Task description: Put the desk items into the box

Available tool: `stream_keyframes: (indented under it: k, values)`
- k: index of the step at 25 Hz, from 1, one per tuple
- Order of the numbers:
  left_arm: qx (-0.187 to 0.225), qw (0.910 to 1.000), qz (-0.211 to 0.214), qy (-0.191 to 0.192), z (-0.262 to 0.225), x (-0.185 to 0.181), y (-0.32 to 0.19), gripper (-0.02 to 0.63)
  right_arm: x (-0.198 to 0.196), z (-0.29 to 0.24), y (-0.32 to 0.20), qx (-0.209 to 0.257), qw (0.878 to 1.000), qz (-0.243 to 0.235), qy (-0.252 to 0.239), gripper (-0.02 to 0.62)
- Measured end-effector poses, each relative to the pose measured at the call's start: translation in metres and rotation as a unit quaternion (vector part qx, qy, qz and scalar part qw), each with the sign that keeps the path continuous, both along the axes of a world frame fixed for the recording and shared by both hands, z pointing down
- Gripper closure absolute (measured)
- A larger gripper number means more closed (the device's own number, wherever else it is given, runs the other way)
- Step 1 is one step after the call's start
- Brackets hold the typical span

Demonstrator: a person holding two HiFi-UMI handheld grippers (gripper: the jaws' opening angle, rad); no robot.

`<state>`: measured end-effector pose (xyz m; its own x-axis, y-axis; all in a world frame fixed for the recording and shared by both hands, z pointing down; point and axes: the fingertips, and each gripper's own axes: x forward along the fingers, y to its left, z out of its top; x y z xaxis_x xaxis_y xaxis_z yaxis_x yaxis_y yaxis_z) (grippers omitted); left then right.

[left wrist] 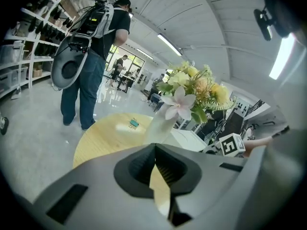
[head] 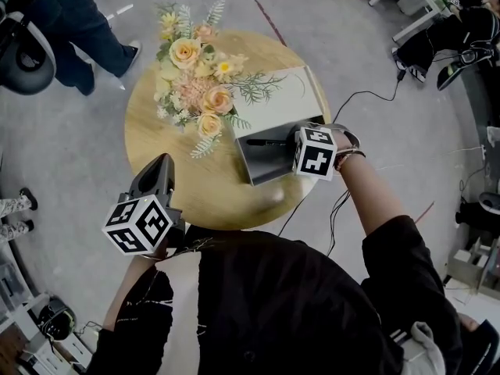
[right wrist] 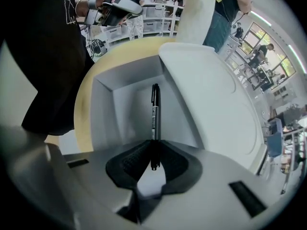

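Note:
A grey box [head: 264,165] with its pale lid [head: 275,92] swung open sits on the right half of a round wooden table [head: 160,135]. My right gripper [head: 291,144] hovers over the box, shut on a black pen [right wrist: 155,110] that points along the jaws into the box's inside [right wrist: 125,102]. The pen [head: 266,141] shows as a dark line over the box. My left gripper [head: 160,164] is over the table's near left edge, shut, with nothing between its jaws [left wrist: 154,150]. A small green clip [left wrist: 134,123] lies on the far side of the table.
A vase of peach and yellow flowers [head: 195,73] stands mid-table, just left of the lid. A person in jeans [head: 74,22] stands beyond the table at the upper left. Cables [head: 367,96] trail on the floor to the right, and desks stand further off.

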<state>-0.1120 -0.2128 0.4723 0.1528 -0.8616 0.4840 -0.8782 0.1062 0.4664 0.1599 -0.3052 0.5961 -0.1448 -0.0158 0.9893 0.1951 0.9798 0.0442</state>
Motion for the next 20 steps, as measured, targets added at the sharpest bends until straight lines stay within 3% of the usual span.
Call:
stream_keyframes:
  k: [20]
  values:
    - [-0.007,0.9999,0.008,0.003,0.0031,0.0055,-0.0089,0.597,0.0031,0.006,0.0033,-0.008,0.999,-0.037,0.019,0.525]
